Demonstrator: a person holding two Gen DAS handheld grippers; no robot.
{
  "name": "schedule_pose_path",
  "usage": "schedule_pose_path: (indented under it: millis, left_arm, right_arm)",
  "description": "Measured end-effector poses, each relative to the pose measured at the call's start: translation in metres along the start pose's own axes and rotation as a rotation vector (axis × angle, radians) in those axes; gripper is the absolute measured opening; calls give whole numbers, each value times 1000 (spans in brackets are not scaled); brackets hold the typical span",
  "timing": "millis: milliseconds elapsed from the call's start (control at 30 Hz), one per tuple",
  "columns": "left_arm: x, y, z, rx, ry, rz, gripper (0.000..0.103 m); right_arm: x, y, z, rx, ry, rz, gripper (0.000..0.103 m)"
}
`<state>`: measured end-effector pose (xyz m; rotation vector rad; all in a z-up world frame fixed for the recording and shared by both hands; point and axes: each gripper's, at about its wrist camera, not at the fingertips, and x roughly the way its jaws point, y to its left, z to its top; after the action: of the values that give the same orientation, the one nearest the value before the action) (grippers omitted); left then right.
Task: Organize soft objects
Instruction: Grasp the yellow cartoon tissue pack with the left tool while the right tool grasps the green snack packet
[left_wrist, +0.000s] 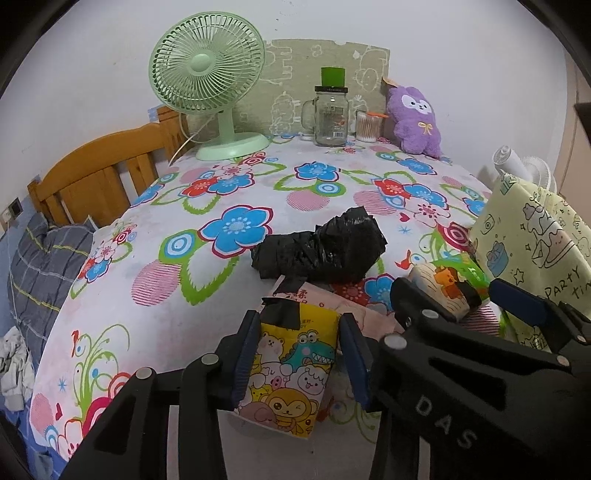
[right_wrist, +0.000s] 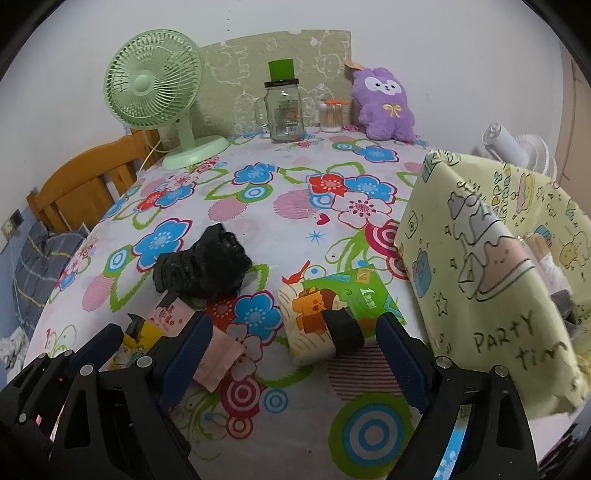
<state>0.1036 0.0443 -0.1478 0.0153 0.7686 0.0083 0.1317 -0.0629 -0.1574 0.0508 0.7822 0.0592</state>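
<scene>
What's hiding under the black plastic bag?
The black plastic bag lies on the flowery tablecloth, overlapping the pink tissue pack's far end. Anything inside the bag is covered.
</scene>
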Motion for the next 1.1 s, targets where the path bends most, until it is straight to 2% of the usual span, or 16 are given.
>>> schedule_pose_path:
  millis: [167,333,400,500,633,833,967,1033,1067,1100]
  left_arm:
    - [5,-2,2,13,4,7,45]
    - [8,-2,2,15,12,6,45]
    - [10,-2,1,16,15,7,45]
    - [10,-2,1,19,19,12,45]
    - [9,-3,-1,25,21,20,45]
    - [4,5,-3,-1,27,18,45]
    - [3,7,-3,-12,21,12,45]
    - [2,7,-3,-15,19,8,44]
    - [2,7,-3,-16,17,6,44]
    - [2,7,-3,-16,16,5,44]
  right_arm:
    - [11,-3,3,15,27,6,87]
    - [18,-4,5,11,51,8,73]
    - [17,-1,4,-8,54,25,63]
    - [16,5,4,-32,59,47,52]
    - [16,9,3,-45,69,67,45]
    - [11,17,1,-65,78,113,44]
    - [6,22,3,-103,56,88,45]
    - [4,22,5,-119,49,58,55]
    - [4,21,5,-118,47,50,65]
    - [3,19,6,-113,42,44,69]
